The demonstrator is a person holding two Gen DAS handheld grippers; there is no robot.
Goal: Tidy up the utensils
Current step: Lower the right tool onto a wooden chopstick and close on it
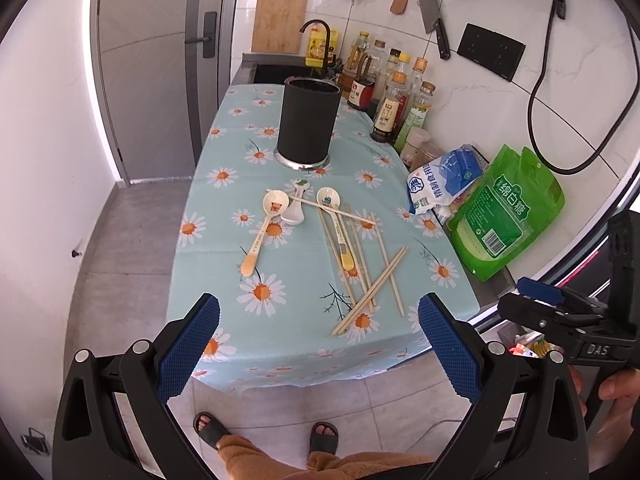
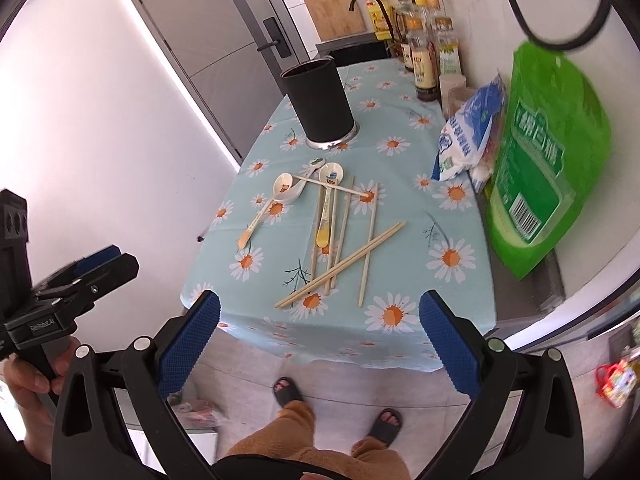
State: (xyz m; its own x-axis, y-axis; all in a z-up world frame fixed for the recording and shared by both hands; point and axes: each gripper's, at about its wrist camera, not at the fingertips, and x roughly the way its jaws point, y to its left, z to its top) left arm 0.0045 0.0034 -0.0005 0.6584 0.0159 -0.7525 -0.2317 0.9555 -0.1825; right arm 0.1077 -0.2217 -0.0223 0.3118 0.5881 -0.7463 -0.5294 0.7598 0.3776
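Observation:
A black utensil holder stands upright at the far middle of the daisy tablecloth. In front of it lie three ceramic spoons: one with an orange handle, a white one, and one with a yellow handle. Several wooden chopsticks lie scattered over and beside the spoons. My left gripper is open and empty above the near table edge. My right gripper is open and empty there too.
Sauce bottles line the right wall. A blue-white salt bag and a green sugar bag lean beside the cloth. A sink with a faucet lies behind. My feet in slippers stand below.

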